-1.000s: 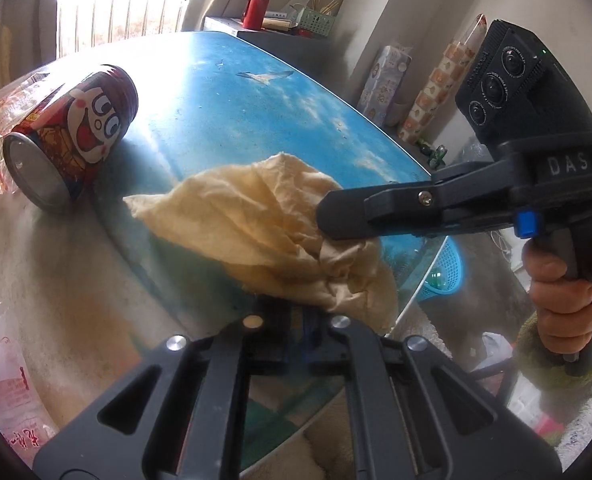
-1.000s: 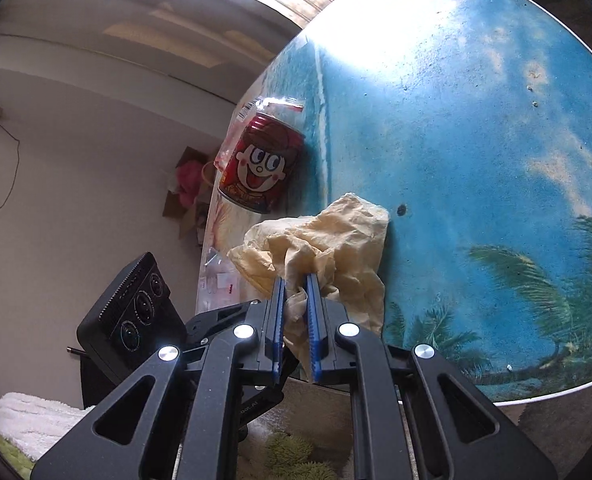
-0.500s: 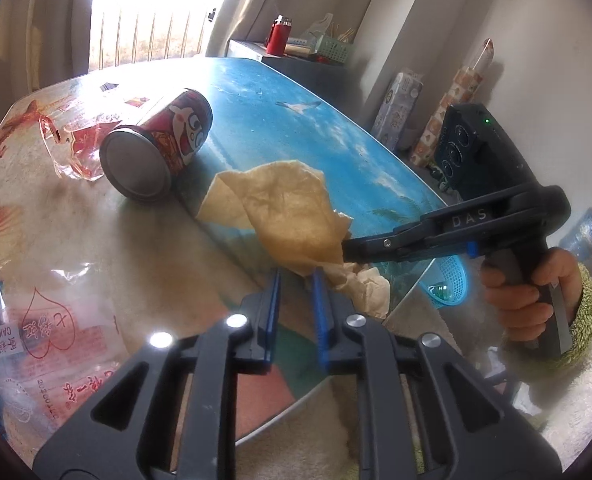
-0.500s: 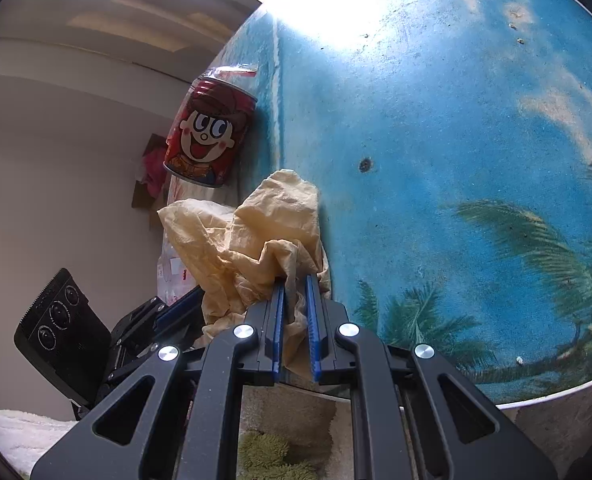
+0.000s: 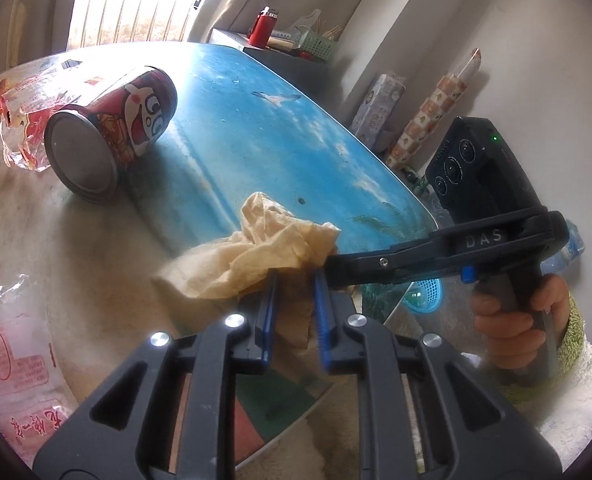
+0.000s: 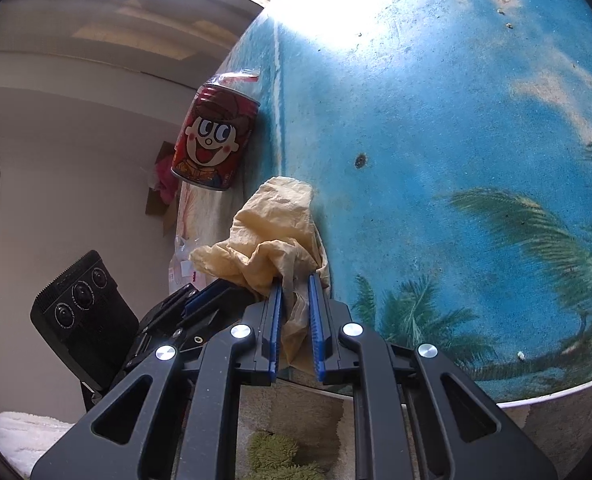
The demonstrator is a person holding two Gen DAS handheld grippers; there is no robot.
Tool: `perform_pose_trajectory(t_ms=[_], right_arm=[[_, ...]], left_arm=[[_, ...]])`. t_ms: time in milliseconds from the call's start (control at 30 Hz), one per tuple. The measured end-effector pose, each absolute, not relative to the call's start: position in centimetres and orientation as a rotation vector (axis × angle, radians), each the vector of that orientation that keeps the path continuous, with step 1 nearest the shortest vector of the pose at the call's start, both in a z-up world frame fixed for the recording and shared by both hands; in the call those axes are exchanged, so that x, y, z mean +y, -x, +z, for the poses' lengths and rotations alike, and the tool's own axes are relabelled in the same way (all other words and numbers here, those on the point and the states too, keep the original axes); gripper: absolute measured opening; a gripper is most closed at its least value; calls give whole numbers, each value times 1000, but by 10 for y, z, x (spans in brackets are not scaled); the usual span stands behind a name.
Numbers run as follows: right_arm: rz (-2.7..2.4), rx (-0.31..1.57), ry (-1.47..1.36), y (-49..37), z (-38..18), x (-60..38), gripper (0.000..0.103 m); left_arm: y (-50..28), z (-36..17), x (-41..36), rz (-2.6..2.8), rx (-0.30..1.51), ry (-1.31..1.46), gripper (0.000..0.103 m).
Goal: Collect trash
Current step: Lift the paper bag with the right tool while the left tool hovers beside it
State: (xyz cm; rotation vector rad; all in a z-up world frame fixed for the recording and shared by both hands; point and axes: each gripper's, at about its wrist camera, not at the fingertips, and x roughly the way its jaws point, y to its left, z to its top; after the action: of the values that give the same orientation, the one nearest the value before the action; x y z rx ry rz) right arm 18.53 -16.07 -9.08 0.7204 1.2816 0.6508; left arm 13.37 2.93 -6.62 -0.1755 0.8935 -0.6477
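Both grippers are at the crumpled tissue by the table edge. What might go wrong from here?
1. The left gripper and right gripper have both just been opening their jaws with the crumpled tissue between them; it sits at the table edge and may slip to the floor.
2. The grippers are crowded together and may knock each other.
3. The red can lies on its side nearby; a bump may roll it.

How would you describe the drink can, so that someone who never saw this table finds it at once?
Look at the round table printed with blue sky. The can lies on its side beyond the crumpled yellowish paper, against a clear wrapper. Only it is red metal with a cartoon face.
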Motion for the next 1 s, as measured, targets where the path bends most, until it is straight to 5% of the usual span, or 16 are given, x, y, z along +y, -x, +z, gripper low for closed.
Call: perform_pose_trajectory(t_ms=[133, 333, 1000], right_arm=[[638, 1243, -691, -182, -75, -168, 48], [636, 1248, -649, -189, -61, -163, 66], [605, 1375, -178, -199, -49, -77, 67]], left_arm=[[-128, -68, 19, -637, 890, 94, 15], [-116, -67, 16, -637, 870, 21, 15], [-93, -76, 32, -672, 820, 53, 15]])
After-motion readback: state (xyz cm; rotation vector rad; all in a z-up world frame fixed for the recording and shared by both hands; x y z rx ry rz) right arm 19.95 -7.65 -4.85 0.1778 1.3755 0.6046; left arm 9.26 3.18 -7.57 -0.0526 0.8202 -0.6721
